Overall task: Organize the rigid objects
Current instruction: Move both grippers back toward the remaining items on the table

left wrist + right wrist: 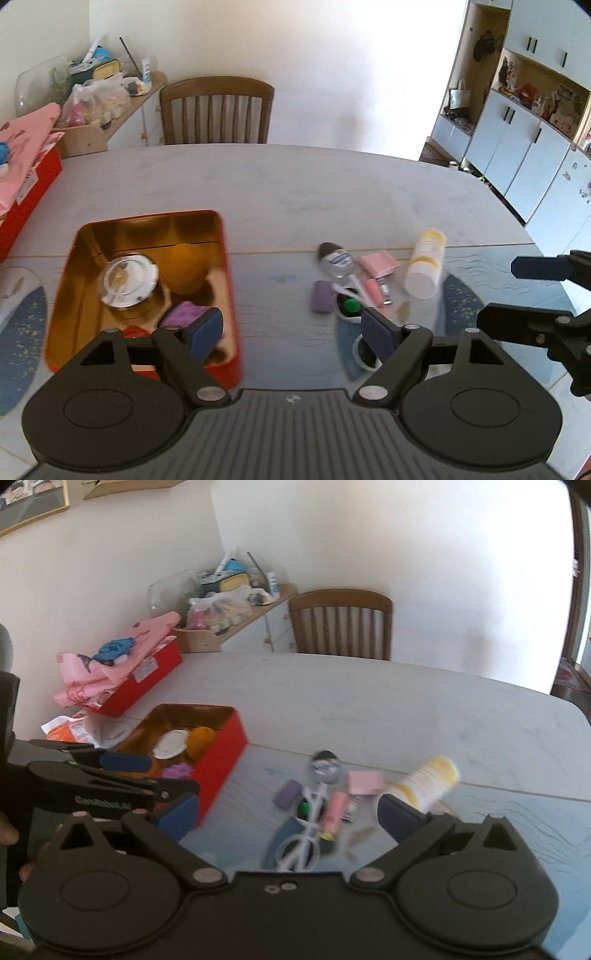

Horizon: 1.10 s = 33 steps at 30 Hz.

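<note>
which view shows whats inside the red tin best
The left wrist view: it looks down into the red tin, showing a round white lid, an orange ball and a purple piece. The right wrist view sees the tin from the side, partly behind the left gripper.

both grippers tilt downward side by side: left gripper [293, 334] jaws apart, right gripper [290, 814] jaws spread wide, nothing held.

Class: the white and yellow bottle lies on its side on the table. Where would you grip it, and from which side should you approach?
Grip the white and yellow bottle across its round middle, probably coming from above with the fingers straddling its sides. It lies flat, long axis running away from the camera, so the ends offer little hold. The right tongs are open, nearest it.
</note>
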Tool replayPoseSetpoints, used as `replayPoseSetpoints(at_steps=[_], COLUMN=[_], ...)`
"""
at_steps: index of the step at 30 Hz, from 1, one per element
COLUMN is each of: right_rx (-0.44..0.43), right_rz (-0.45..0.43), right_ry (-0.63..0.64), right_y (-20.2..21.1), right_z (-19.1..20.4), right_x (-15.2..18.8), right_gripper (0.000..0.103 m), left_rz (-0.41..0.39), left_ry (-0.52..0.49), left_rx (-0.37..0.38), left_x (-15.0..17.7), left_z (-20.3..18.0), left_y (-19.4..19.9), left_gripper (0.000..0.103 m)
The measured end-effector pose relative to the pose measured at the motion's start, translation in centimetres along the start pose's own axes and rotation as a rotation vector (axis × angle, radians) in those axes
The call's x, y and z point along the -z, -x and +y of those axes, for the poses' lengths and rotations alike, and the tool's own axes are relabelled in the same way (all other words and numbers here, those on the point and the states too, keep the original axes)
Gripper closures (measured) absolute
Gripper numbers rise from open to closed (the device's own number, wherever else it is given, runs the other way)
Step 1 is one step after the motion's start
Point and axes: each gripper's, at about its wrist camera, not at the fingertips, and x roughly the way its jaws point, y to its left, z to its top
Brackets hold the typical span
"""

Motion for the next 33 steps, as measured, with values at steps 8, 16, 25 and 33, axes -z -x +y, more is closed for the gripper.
replayPoseSetpoints(at_steps=[8, 16, 25, 33], right_rx=[0.06, 0.086, 0.074, 0.087], right_rz=[-0.003, 0.011, 0.047, 0.086], right_ry=[-0.056, -0.078, -0.059, -0.05], right_y=[1.3, 0.8, -1.8, -5.4], right_z=[-5.5, -9.7, -12.0, -12.9], right_x=[1.1, 0.9, 0.3, -0.9], right_gripper=[0.0, 0.0, 0.0, 0.001], left_rz=[0.003, 0.043, 0.052, 0.066], left_ry=[-0.007, -0.023, 0.032, 0.036], left_rx=[-0.006, -0.027, -0.114, -0.179], left_x=[0.6, 1.2, 0.4, -0.6], left_z=[-4.0, -6.8, -6.2, -4.8], left_y=[-1.9, -4.8, -7.9, -11.0], left_gripper=[0.02, 0.02, 0.02, 0.02])
